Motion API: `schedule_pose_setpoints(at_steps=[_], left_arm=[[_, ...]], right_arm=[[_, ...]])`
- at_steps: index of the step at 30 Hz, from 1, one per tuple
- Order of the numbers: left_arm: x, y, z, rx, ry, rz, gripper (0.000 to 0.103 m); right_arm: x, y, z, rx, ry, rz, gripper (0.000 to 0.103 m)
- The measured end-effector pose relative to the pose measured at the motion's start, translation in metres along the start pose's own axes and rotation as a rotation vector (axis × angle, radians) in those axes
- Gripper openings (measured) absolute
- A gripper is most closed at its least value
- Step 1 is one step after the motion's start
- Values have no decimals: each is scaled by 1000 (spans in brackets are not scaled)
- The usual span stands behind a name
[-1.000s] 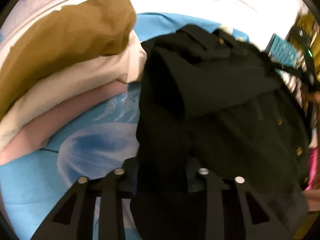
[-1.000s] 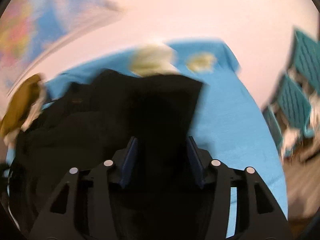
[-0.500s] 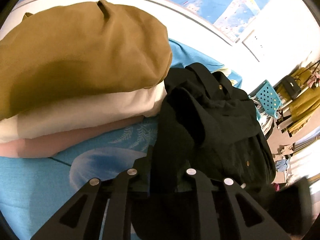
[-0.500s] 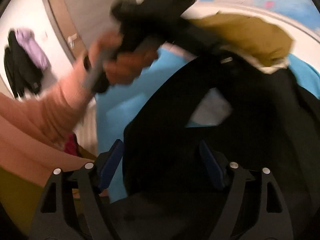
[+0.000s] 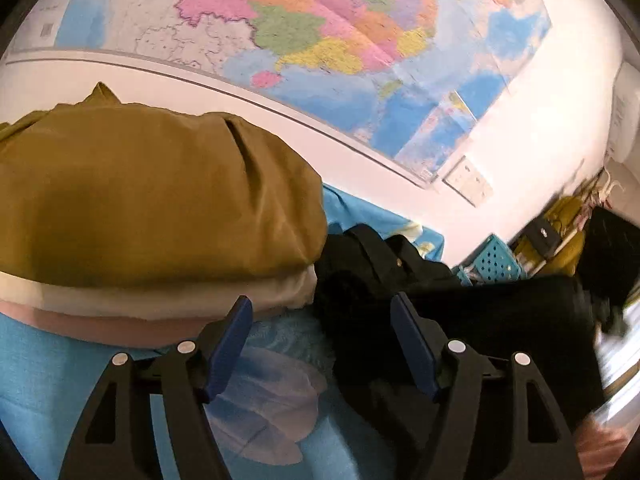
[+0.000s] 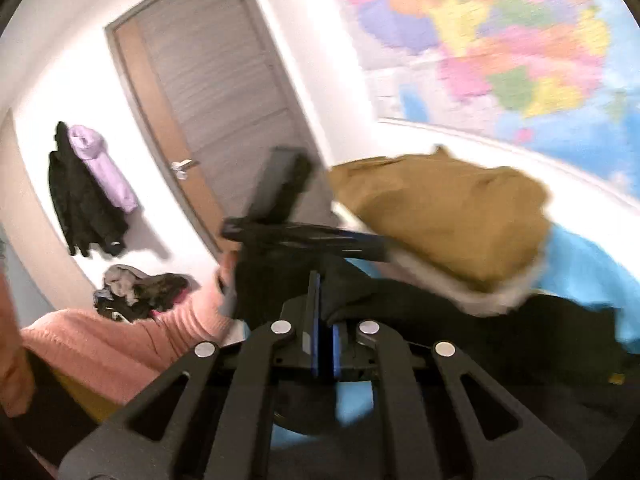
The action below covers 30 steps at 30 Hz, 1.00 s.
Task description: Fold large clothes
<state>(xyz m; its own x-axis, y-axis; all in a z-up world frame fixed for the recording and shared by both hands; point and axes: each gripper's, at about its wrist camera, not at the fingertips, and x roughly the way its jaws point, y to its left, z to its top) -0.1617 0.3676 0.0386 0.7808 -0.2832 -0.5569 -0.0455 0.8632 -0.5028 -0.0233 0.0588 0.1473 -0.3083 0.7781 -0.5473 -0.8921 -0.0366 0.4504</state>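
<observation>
While spreading: left tool (image 5: pixel 322 334), jaws opening, nothing between blue pads | mustard garment (image 5: pixel 152 196) atop cream and pink folded stack, left on blue bedsheet (image 5: pixel 36 364) | black jacket (image 5: pixel 472 316) just right of stack | right tool (image 6: pixel 323 322) pinched tight on black jacket fold.

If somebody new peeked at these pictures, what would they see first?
Probably the big colourful map on the wall. Below it, a mustard-brown garment tops a folded stack on the blue bed sheet, with a black jacket bunched beside it. The right gripper is shut on a fold of that jacket, while the left gripper is opening, nothing pinched.
</observation>
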Motion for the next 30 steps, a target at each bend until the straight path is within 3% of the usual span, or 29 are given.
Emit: schedule_pose_setpoints(at_steps=[3, 6, 8, 10, 12, 13, 17, 23, 26, 28, 30], left_arm=[[19, -17, -15, 92, 53, 24, 68], [51, -38, -31, 199, 132, 42, 68], [71, -49, -41, 244, 180, 44, 68], [96, -63, -49, 296, 225, 73, 68], [113, -73, -56, 345, 244, 101, 70], [119, -77, -59, 368, 249, 120, 73], [139, -82, -64, 405, 271, 200, 74], [147, -72, -43, 347, 235, 235, 74], [164, -80, -38, 381, 229, 284, 71], [173, -84, -35, 405, 227, 301, 42], [180, -85, -31, 396, 215, 332, 29]], right_arm=[[-31, -30, -15, 22, 87, -161, 10], [-46, -64, -57, 93, 216, -359, 17], [-42, -88, -84, 164, 307, -477, 34], [-40, -105, -105, 210, 348, -578, 67], [-51, -122, -126, 278, 314, -655, 77], [-60, -126, -136, 312, 266, -663, 77], [-86, -112, -178, 377, 69, -562, 83], [-74, -88, -229, 445, 15, -464, 86], [-67, -86, -237, 503, -62, -394, 80], [-55, -93, -234, 545, -87, -295, 75], [-40, -98, -231, 578, -83, -199, 65]])
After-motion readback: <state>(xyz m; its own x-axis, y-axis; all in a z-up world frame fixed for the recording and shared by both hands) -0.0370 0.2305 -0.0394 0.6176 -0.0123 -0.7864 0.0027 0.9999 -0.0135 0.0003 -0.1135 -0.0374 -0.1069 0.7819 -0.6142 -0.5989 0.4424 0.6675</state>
